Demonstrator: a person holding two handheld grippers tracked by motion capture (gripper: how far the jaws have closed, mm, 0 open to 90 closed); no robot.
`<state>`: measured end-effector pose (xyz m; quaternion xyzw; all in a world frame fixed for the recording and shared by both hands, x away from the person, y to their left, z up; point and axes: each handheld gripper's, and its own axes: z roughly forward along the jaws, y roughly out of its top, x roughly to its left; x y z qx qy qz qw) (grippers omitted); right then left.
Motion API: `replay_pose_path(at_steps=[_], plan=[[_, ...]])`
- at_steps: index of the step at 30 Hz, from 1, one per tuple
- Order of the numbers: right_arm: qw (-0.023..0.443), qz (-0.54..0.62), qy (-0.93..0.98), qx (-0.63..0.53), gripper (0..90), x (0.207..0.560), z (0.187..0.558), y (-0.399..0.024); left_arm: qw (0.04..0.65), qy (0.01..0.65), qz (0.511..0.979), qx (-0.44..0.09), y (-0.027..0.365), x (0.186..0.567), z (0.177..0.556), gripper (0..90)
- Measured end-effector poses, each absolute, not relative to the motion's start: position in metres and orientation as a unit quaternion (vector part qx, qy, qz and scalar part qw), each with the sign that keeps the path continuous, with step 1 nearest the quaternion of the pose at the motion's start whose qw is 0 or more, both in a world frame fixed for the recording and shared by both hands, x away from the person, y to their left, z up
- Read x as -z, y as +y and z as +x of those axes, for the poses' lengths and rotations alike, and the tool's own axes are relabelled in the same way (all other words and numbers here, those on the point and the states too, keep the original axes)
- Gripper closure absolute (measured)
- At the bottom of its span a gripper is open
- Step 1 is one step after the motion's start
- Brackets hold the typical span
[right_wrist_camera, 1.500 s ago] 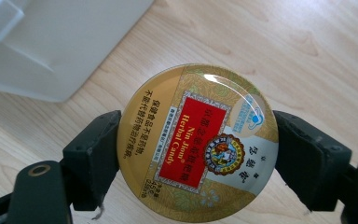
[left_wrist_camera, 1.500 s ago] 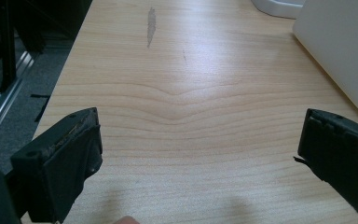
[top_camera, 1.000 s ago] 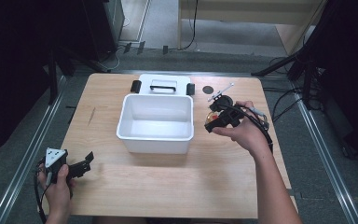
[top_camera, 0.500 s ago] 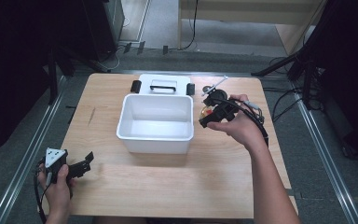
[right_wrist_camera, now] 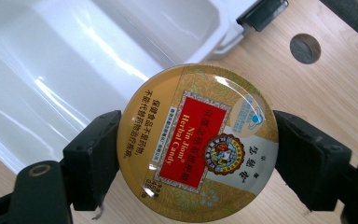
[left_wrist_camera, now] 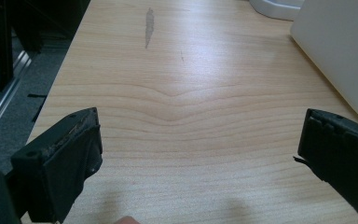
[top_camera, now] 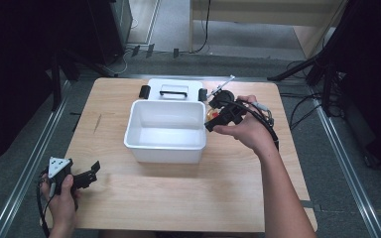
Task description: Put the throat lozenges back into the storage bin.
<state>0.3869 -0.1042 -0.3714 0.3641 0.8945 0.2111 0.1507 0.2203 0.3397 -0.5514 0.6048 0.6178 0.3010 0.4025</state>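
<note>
A round gold tin of herbal candy (right_wrist_camera: 198, 142) with a red label is clamped at its rim between the two black jaws of my right gripper (right_wrist_camera: 198, 154). In the high view, my right gripper (top_camera: 214, 119) hovers at the right rim of the open white bin (top_camera: 164, 103), and a sliver of the tin (top_camera: 211, 115) peeks out beside the wall. The right gripper view looks down past the tin into the bin's bare white inside (right_wrist_camera: 74, 56). My left gripper (top_camera: 92, 171) rests open near the table's front left corner. Its jaws stand wide apart over bare wood (left_wrist_camera: 200, 135).
The bin's white lid (top_camera: 173, 89), with a black latch (top_camera: 144, 91) at each end, lies just behind the bin. A thin pen-like item (top_camera: 224, 83) and a dark round object (top_camera: 222, 96) sit at the back right. A round hole (right_wrist_camera: 305, 48) marks the tabletop.
My right hand has carried the tin leftward and a little up, from the open table to the bin's right rim. The left hand has not moved.
</note>
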Motion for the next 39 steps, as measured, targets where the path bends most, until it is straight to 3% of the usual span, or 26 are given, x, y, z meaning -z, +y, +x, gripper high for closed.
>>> replay_pose_path(at_steps=[25, 39], plan=[[0.138, 0.316, 0.913, -0.22, 20.4, 0.372, 0.392, -0.052, 0.406, 0.618, 0.603, -0.299, 0.34, 0.552, 0.221, 0.0], [0.129, 0.199, 0.947, -0.214, 20.4, 0.394, 0.391, -0.035, 0.406, 0.619, 0.604, -0.295, 0.34, 0.552, 0.221, 0.0]])
